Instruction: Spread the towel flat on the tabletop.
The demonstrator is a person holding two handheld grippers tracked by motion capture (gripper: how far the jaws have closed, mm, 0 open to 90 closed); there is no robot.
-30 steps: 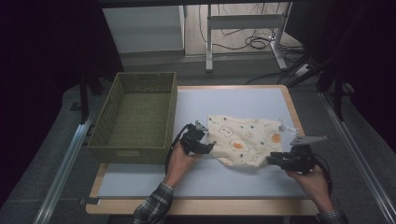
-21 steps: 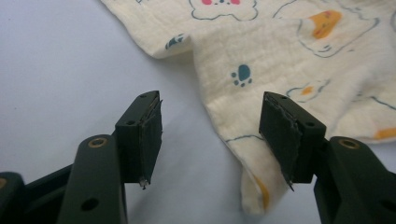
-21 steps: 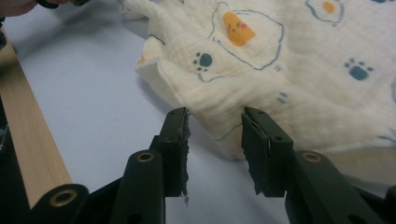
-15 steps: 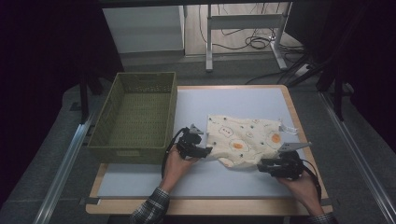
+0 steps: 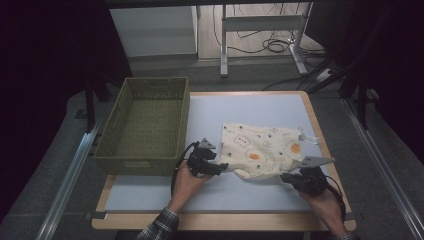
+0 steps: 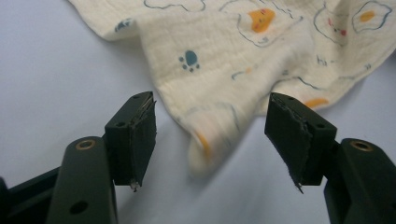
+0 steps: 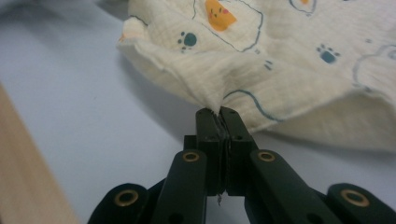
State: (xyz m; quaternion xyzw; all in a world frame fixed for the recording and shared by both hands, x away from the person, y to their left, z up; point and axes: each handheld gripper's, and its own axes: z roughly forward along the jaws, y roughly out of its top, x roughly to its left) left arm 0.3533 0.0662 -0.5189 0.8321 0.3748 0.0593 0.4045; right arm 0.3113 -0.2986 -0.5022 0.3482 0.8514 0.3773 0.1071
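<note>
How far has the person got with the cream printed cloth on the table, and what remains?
Done: the right gripper is pinched shut on an edge of the cream muslin cloth printed with eggs and paw marks. In hand: the left gripper stands open around a folded corner of the cloth without pressing it; its jaws have just been opening. Left: that second grip and any folding; the cloth lies rumpled on the pale table mat, and the green woven basket holds nothing.

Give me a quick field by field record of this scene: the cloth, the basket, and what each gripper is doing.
cloth: cream printed cloth, rumpled on the table
basket: green basket, left of the cloth, nothing inside
left gripper: left gripper open, a cloth fold between the jaws, pads not touching
right gripper: right gripper shut on the cloth edge, jaws have just been closing
</note>
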